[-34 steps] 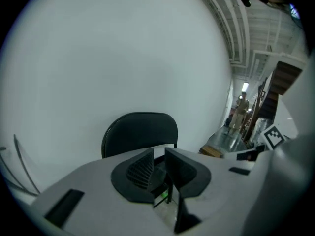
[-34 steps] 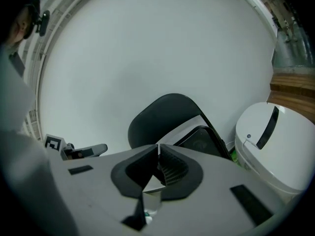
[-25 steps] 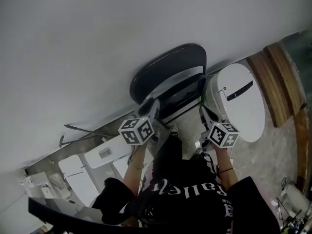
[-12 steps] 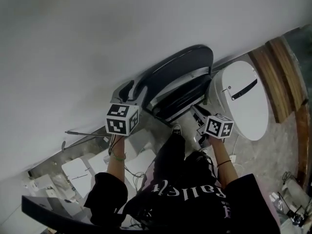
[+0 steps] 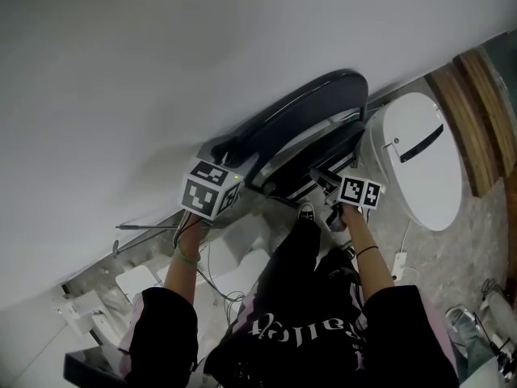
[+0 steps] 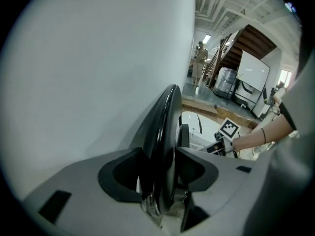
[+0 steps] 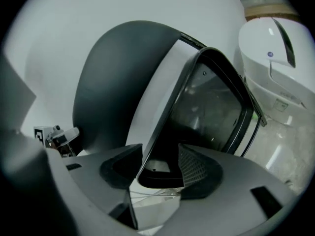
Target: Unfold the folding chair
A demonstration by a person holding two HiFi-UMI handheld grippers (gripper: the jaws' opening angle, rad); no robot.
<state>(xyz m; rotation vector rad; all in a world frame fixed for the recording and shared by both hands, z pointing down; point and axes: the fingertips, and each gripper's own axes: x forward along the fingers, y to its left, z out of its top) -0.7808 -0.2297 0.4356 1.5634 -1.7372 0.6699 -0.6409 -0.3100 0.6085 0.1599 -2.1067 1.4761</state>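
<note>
The folded chair leans on the white wall, with its dark curved backrest [image 5: 300, 107] over the black seat [image 5: 319, 162]. My left gripper [image 5: 233, 157] is at the backrest's left end. In the left gripper view the backrest's thin edge [image 6: 166, 117] runs between the jaws of this gripper [image 6: 160, 163], which are opening. My right gripper [image 5: 325, 178] is at the seat's lower edge. In the right gripper view a corner of the seat [image 7: 211, 107] and its metal tube lie between that gripper's [image 7: 160, 165] opening jaws; the backrest [image 7: 123, 77] rises behind.
A white oval appliance [image 5: 424, 156] stands close to the right of the chair, also seen in the right gripper view [image 7: 275, 53]. A wooden strip [image 5: 478, 107] lies beyond it. White boxes and cables [image 5: 137, 285] sit on the floor at the lower left. The person's shoe [image 5: 307, 213] is below the seat.
The left gripper swung out to the backrest's left end and rolled. The right gripper dropped from the chair's right side to the seat's lower edge. The chair stands more side-on in view.
</note>
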